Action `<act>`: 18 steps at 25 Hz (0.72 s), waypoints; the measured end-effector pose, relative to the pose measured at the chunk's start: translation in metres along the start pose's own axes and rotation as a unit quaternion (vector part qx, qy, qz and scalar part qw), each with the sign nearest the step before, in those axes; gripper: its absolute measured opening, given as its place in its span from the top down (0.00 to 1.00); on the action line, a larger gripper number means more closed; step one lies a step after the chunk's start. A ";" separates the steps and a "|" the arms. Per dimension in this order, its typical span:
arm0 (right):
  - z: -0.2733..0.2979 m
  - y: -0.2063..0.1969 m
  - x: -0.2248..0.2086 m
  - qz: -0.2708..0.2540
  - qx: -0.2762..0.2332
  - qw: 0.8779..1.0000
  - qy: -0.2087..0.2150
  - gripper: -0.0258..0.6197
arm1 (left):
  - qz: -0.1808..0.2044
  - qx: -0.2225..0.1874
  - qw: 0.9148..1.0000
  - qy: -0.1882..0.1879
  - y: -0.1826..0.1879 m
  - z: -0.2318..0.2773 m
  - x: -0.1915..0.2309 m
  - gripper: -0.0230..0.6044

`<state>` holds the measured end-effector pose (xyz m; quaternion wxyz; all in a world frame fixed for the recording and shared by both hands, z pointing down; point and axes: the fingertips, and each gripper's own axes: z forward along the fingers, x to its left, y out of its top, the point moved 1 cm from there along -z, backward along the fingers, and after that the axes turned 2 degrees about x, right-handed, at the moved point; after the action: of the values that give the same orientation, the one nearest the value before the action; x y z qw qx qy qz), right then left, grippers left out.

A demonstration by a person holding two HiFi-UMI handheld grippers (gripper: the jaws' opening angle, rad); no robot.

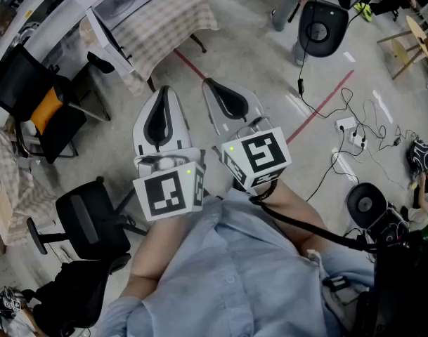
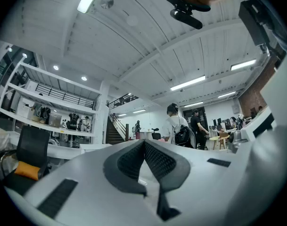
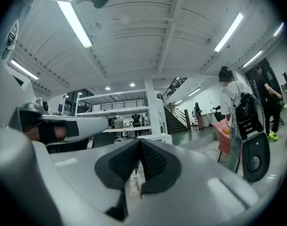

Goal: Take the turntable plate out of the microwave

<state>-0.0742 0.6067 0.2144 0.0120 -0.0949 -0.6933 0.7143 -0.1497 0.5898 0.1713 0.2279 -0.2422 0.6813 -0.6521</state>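
Closest in, the person's pale blue shirt (image 1: 228,272) fills the bottom of the head view. Just beyond it, the left gripper (image 1: 163,93) and right gripper (image 1: 214,88) are held level, side by side. Both are well apart from the white microwave (image 1: 126,2), down and to its right in that view. Each gripper's own view shows its ribbed pads pressed together with nothing between them. The microwave sits on a table (image 1: 178,20) with a checked cloth. The turntable plate cannot be made out from here.
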 end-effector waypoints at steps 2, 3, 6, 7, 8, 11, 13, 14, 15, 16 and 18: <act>-0.001 0.000 -0.006 0.001 0.000 1.000 0.001 0.96 | 0.000 0.000 1.000 0.000 -0.001 0.003 -0.005 0.95; -0.001 0.000 -0.008 0.001 0.000 1.000 0.001 0.96 | 0.000 0.001 1.000 0.000 -0.001 0.005 -0.007 0.95; -0.002 -0.001 -0.017 0.003 0.001 1.000 0.004 0.96 | 0.002 0.002 1.000 0.002 -0.003 0.011 -0.014 0.95; -0.002 -0.001 -0.020 0.004 0.000 1.000 0.006 0.96 | 0.003 0.002 1.000 0.003 -0.003 0.013 -0.017 0.95; -0.002 -0.001 -0.023 0.005 0.000 1.000 0.008 0.96 | 0.004 0.002 1.000 0.004 -0.003 0.015 -0.020 0.95; -0.003 0.000 -0.033 0.009 -0.002 1.000 0.016 0.96 | 0.006 0.003 1.000 0.009 -0.003 0.021 -0.028 0.95; -0.005 0.001 -0.040 0.021 -0.006 1.000 0.022 0.96 | 0.007 0.004 1.000 0.014 -0.004 0.025 -0.035 0.95; -0.006 0.001 -0.045 0.028 -0.007 0.999 0.025 0.96 | 0.008 0.004 1.000 0.016 -0.005 0.027 -0.039 0.95; -0.007 0.000 -0.050 0.033 -0.007 0.999 0.027 0.96 | 0.008 0.004 1.000 0.019 -0.006 0.029 -0.042 0.95; -0.008 -0.001 -0.054 0.035 -0.006 0.999 0.028 0.96 | 0.007 0.004 1.000 0.022 -0.007 0.030 -0.046 0.95; -0.010 -0.004 -0.061 0.034 -0.001 0.999 0.032 0.96 | 0.005 0.005 1.000 0.029 -0.010 0.033 -0.052 0.95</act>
<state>-0.0132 0.6075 0.2253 0.0096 -0.1412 -0.6899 0.7100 -0.0881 0.5969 0.1798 0.2128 -0.2189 0.6858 -0.6607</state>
